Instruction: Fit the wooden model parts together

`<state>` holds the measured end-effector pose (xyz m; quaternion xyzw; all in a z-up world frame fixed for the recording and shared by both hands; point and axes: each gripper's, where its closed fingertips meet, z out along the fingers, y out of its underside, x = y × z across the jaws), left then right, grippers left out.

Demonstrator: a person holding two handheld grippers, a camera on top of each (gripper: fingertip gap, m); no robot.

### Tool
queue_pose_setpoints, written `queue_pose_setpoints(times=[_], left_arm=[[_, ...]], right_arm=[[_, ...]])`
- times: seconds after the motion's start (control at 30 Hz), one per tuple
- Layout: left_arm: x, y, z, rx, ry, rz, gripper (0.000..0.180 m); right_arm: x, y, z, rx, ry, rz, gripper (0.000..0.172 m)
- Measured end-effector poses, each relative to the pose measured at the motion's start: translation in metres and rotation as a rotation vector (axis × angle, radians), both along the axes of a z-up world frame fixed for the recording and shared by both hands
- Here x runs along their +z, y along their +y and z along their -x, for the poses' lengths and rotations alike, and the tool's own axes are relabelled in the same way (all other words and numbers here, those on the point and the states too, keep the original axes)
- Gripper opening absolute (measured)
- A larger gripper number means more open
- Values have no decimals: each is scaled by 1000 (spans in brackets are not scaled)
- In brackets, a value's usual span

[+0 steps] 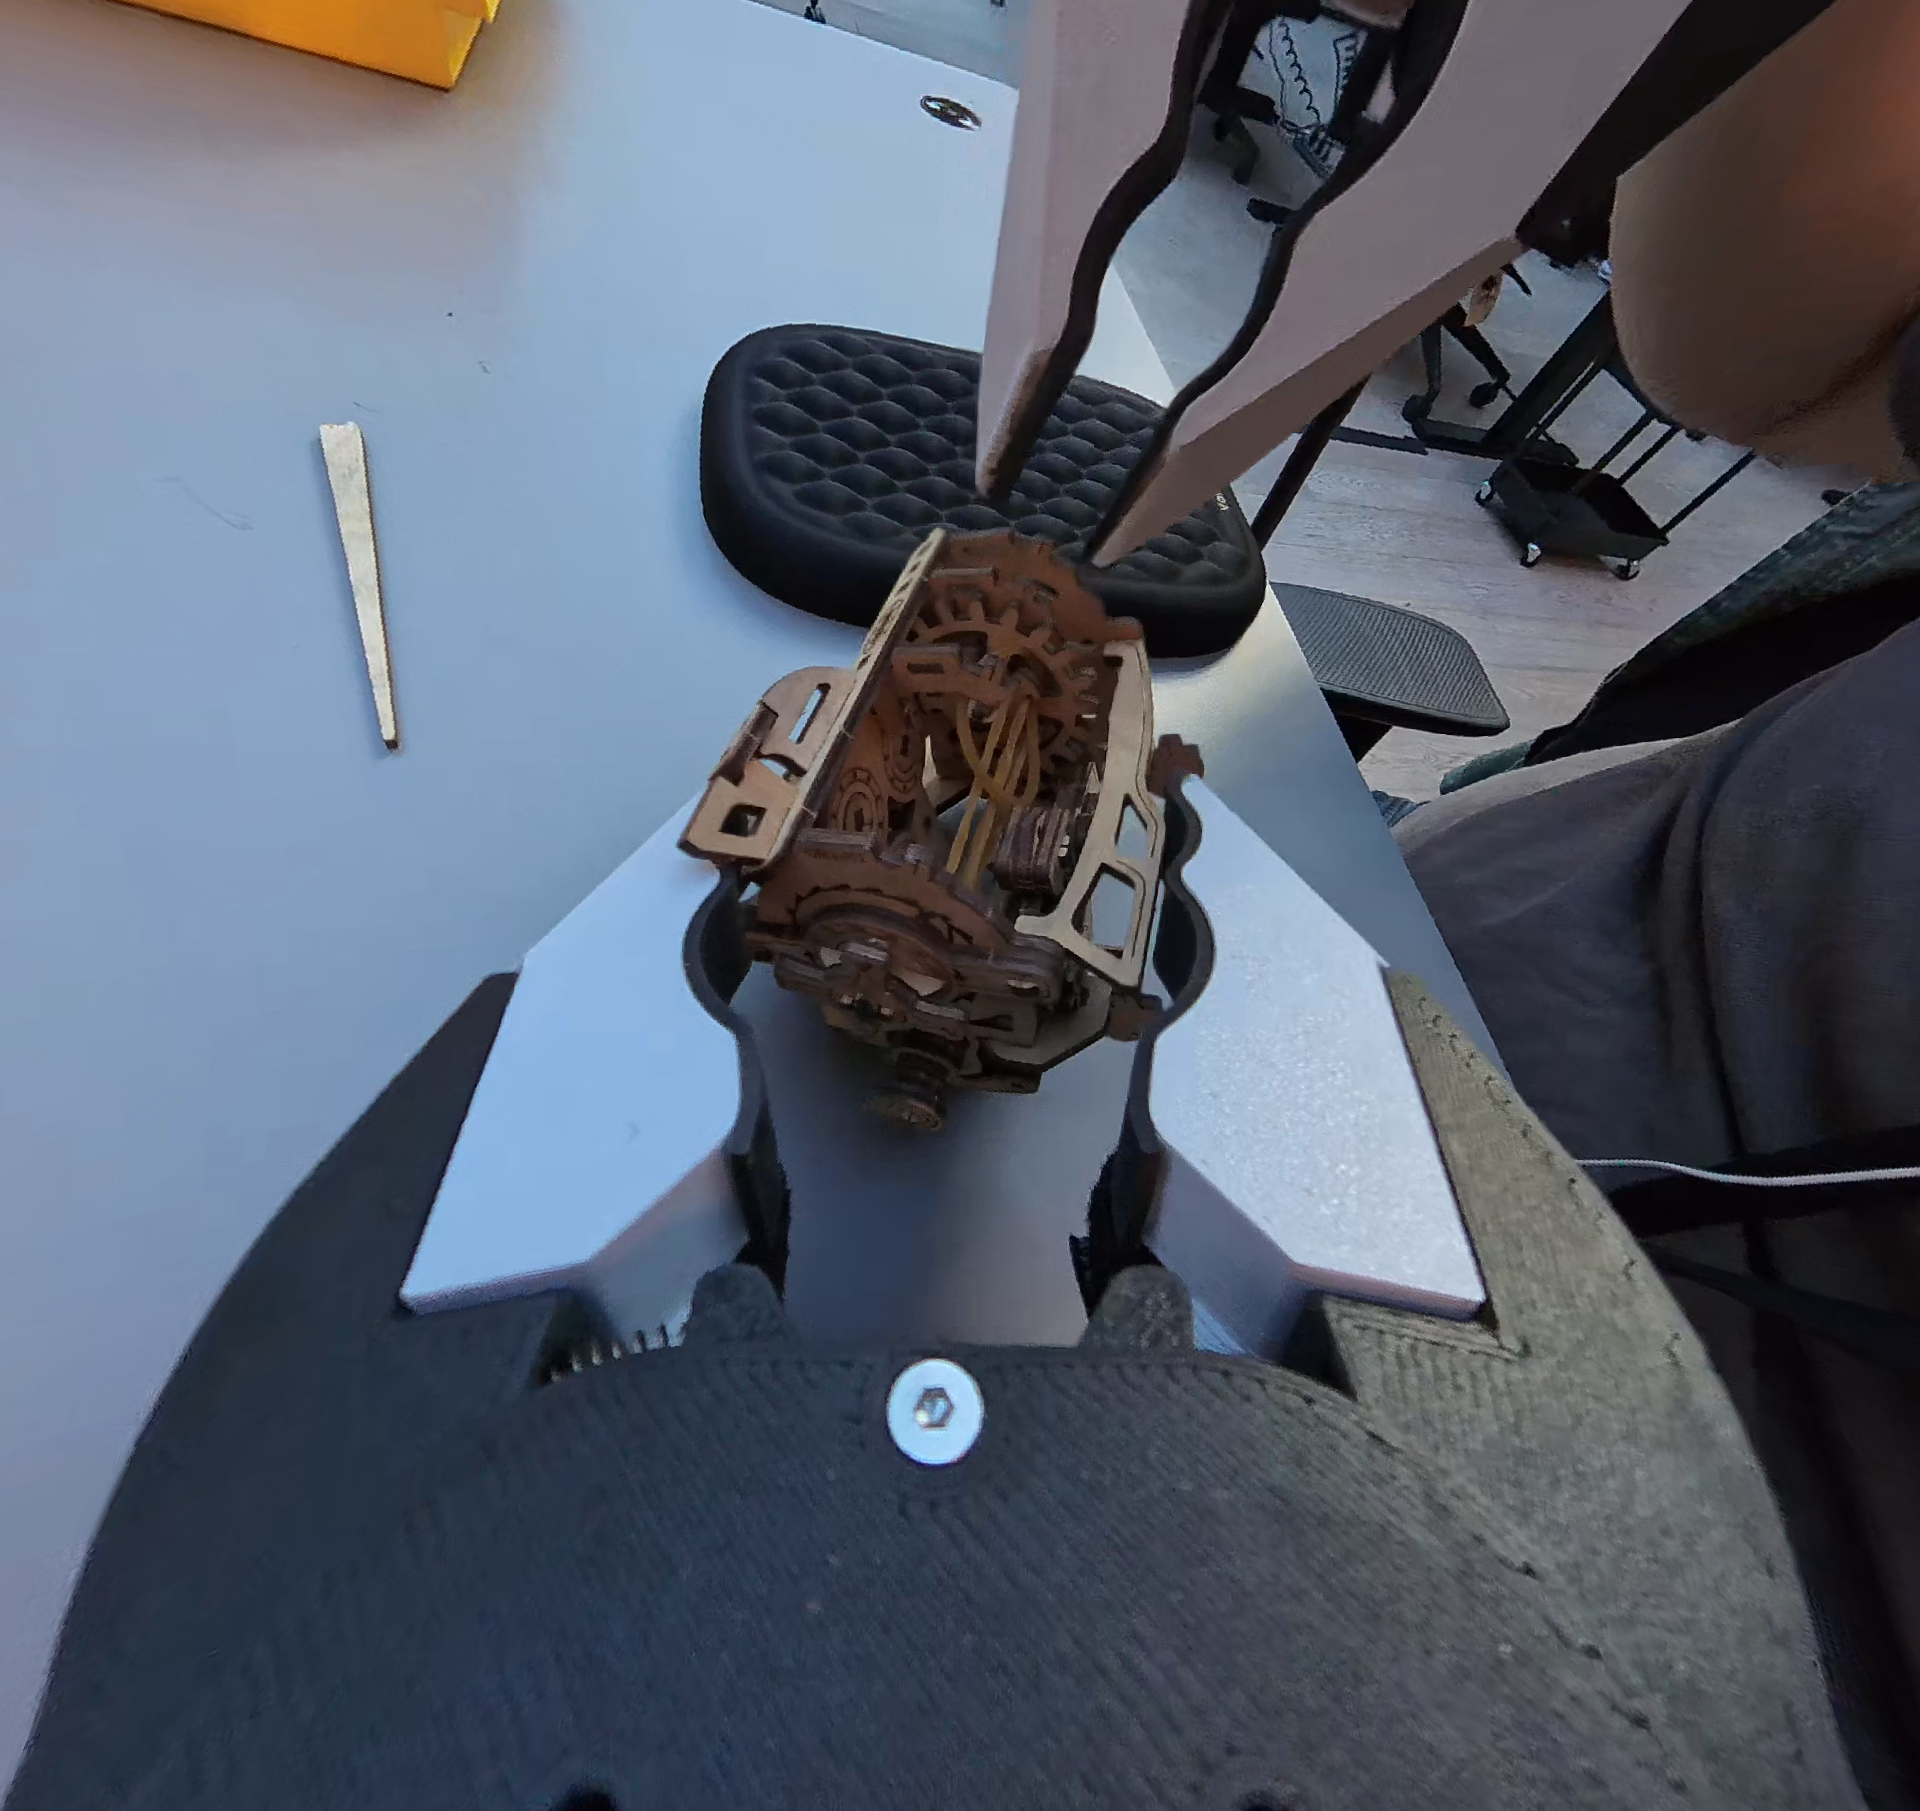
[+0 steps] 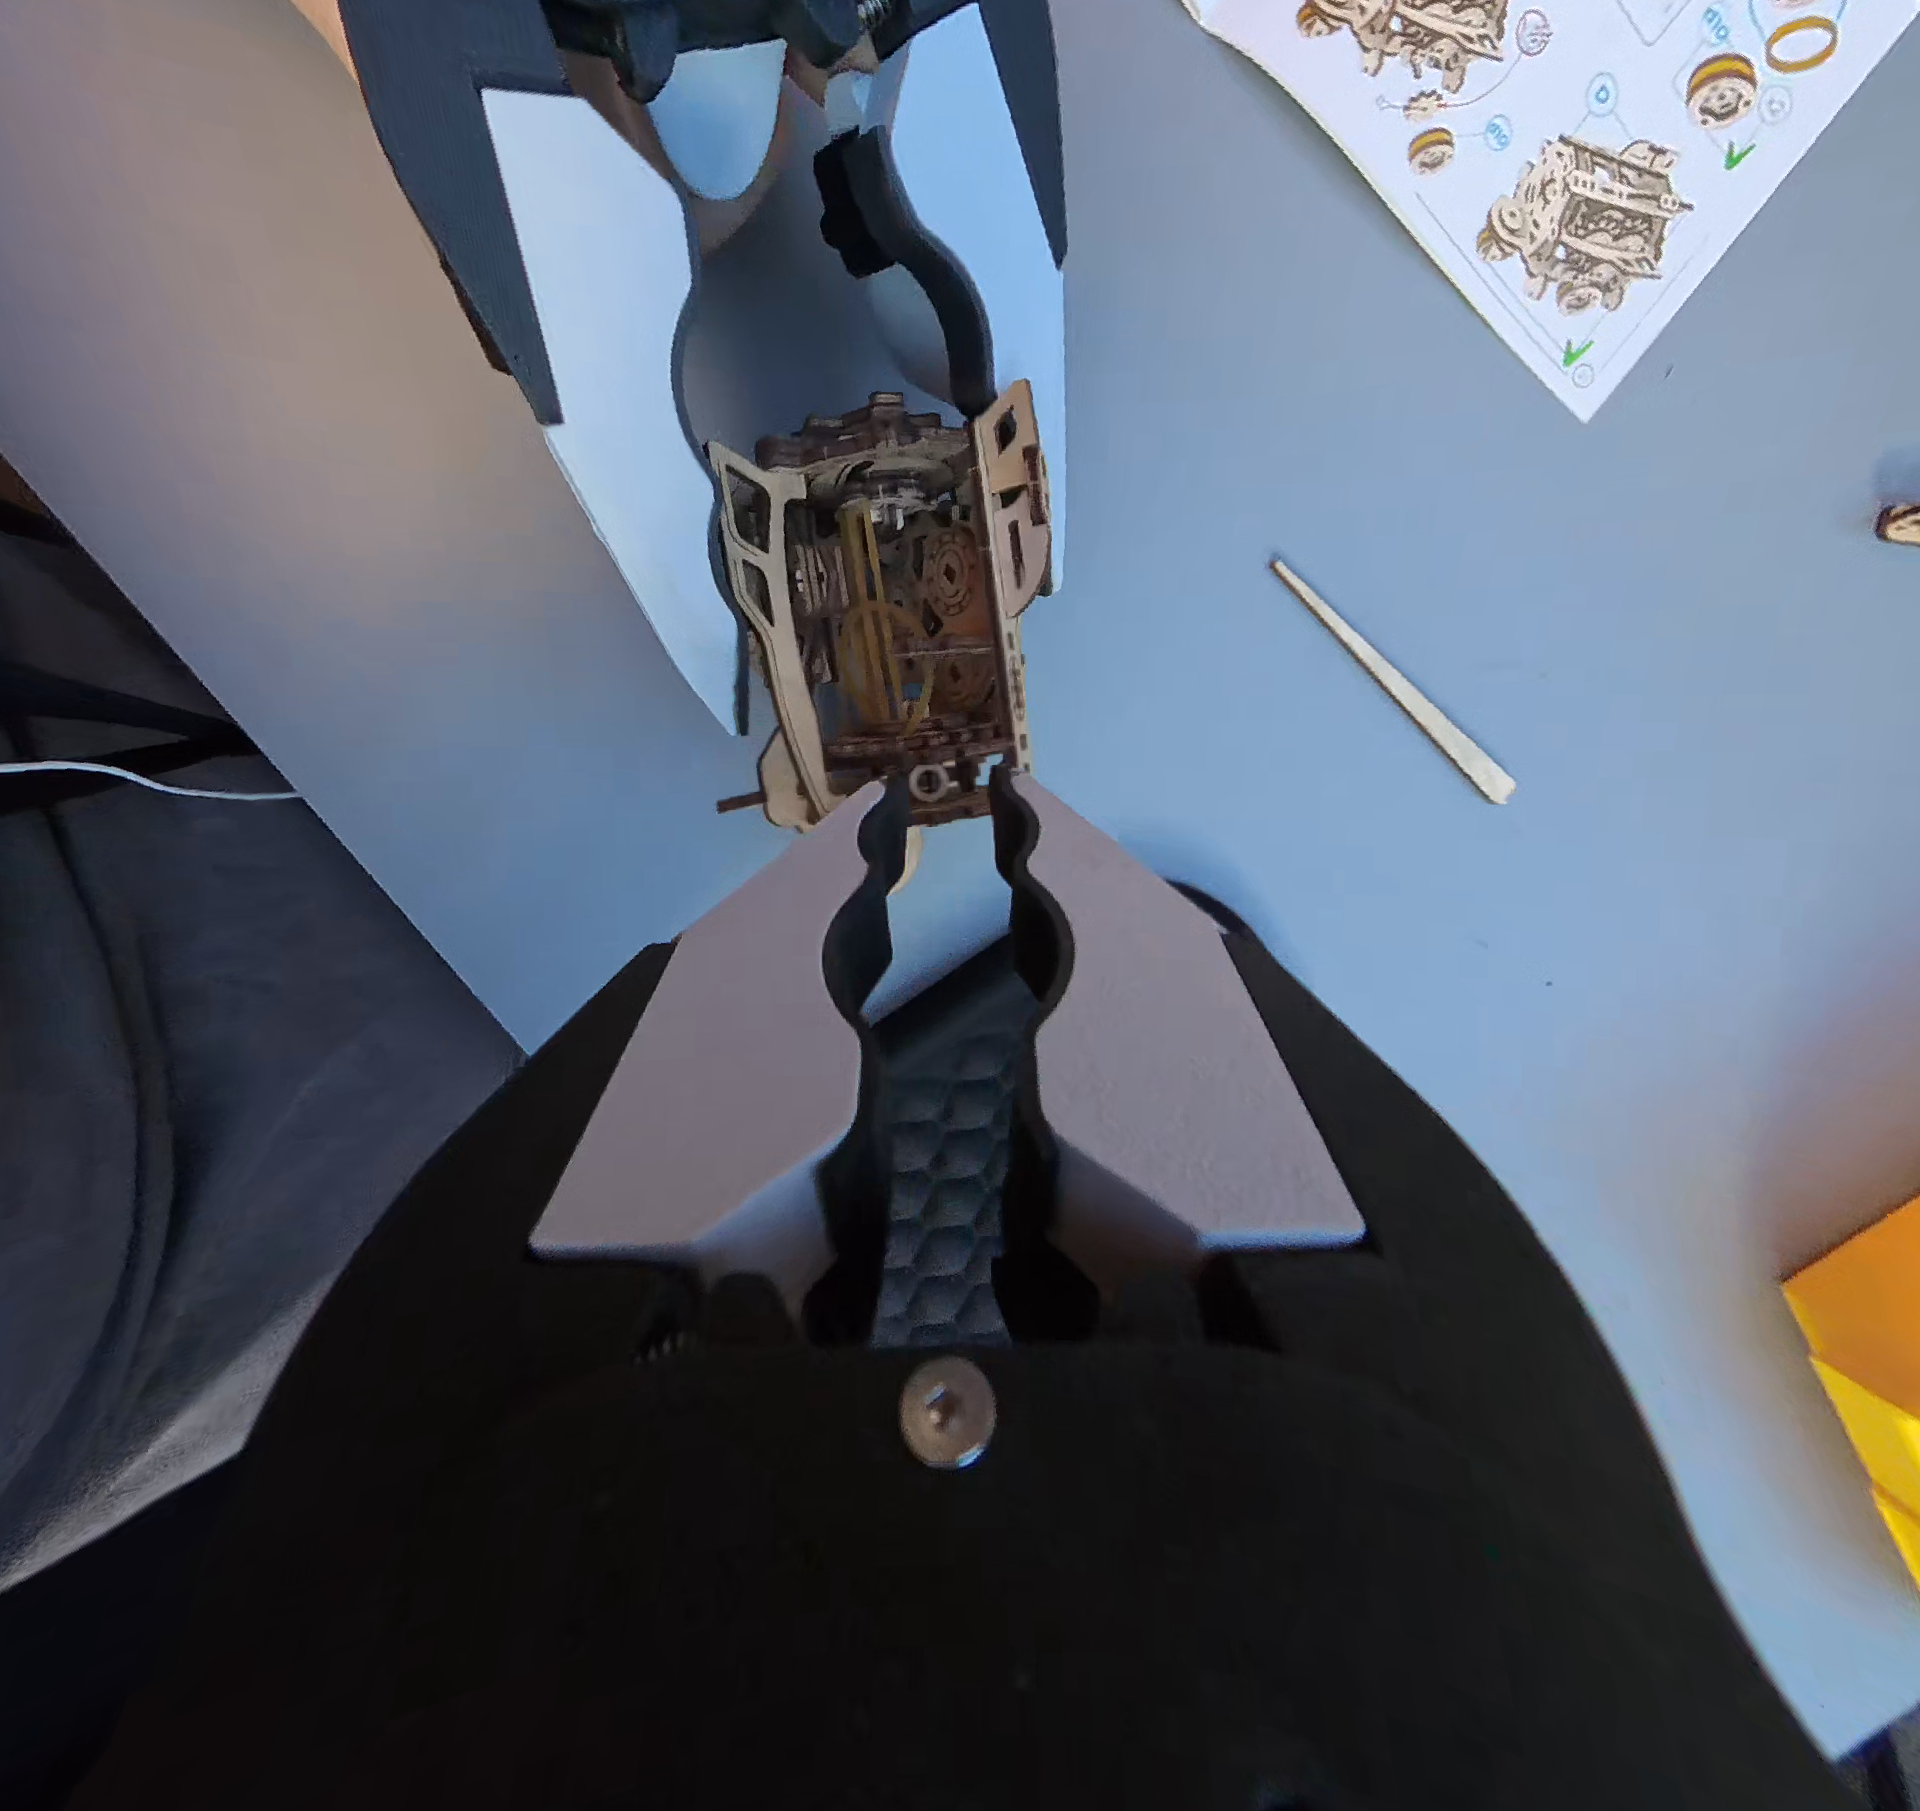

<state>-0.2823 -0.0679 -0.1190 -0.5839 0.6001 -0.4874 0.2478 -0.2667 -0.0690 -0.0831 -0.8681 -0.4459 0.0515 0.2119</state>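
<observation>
Left gripper (image 1: 951,888) clamps the model (image 1: 940,826) above the table (image 1: 208,411) edge, dead centre. Right gripper (image 2: 940,790) — slightly apart, empty — sits at the model's 12 o'clock end. Keep left rigid; nudge gently — rubber bands (image 1: 997,785) exposed.

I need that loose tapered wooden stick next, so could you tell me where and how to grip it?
Grip the tapered wooden stick across its narrow width near the middle, coming straight down from above: it lies flat on the table, with clear space on both sides.
</observation>
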Motion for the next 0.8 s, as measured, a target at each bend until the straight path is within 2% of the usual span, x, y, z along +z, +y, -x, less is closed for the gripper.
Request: queue_pose_setpoints(times=[0.3, 0.37, 0.6, 0.8], left_arm=[[-4, -24, 18, 67, 72, 207, 78], [-4, -27, 20, 105, 75, 213, 78], [3, -32, 23, 193, 22, 220, 86], [11, -41, 36, 287, -24, 110, 87]], right_arm=[[-5, -20, 0, -205, 336, -93, 7], [-10, -31, 4, -218, 409, -19, 5], [-20, -39, 13, -185, 496, 11, 2], [-23, -23, 12, -113, 479, -27, 2]])
